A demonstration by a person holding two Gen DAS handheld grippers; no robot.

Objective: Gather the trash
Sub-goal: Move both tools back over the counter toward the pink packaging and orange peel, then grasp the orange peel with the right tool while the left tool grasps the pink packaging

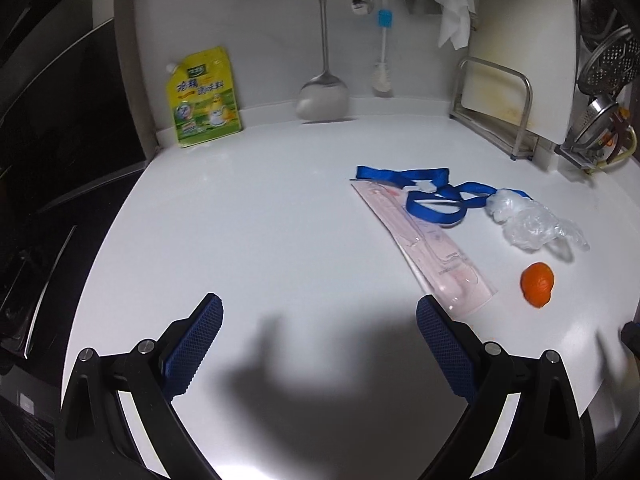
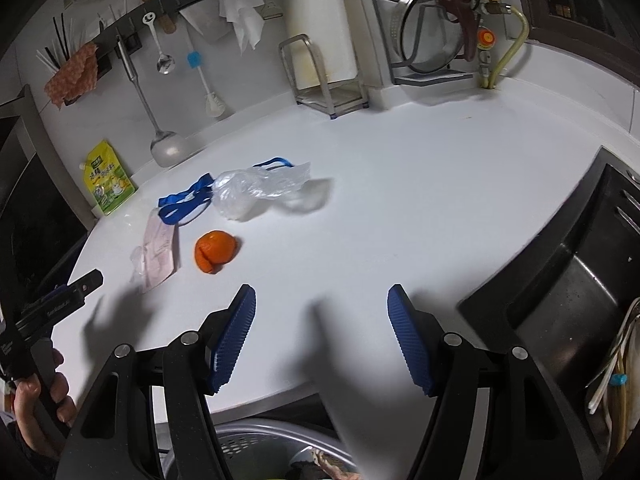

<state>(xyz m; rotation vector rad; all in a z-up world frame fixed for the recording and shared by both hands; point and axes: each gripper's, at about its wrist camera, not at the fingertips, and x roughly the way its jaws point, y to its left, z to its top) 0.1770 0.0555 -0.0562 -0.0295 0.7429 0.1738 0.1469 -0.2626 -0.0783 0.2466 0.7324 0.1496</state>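
Observation:
On the white counter (image 1: 260, 208) lie an orange peel (image 1: 537, 284) (image 2: 215, 256), a crumpled clear plastic bag (image 1: 528, 222) (image 2: 260, 190), a blue strap (image 1: 432, 196) (image 2: 184, 202) and a flat pink wrapper (image 1: 428, 246) (image 2: 158, 252). My left gripper (image 1: 318, 312) hovers open over bare counter, left of and nearer than the wrapper, nothing between its blue pads. My right gripper (image 2: 322, 300) is open too, empty, nearer than the peel. The left gripper's black tip (image 2: 86, 284) and the hand holding it show at the left edge of the right wrist view.
A yellow-green pouch (image 1: 204, 96) (image 2: 108, 184) leans on the back wall beside a hanging ladle (image 1: 323, 96). A cutting board in a metal rack (image 1: 516, 92) stands at the back. A dark sink (image 2: 580, 300) lies right. A grey bin (image 2: 260, 452) sits below the counter's front edge.

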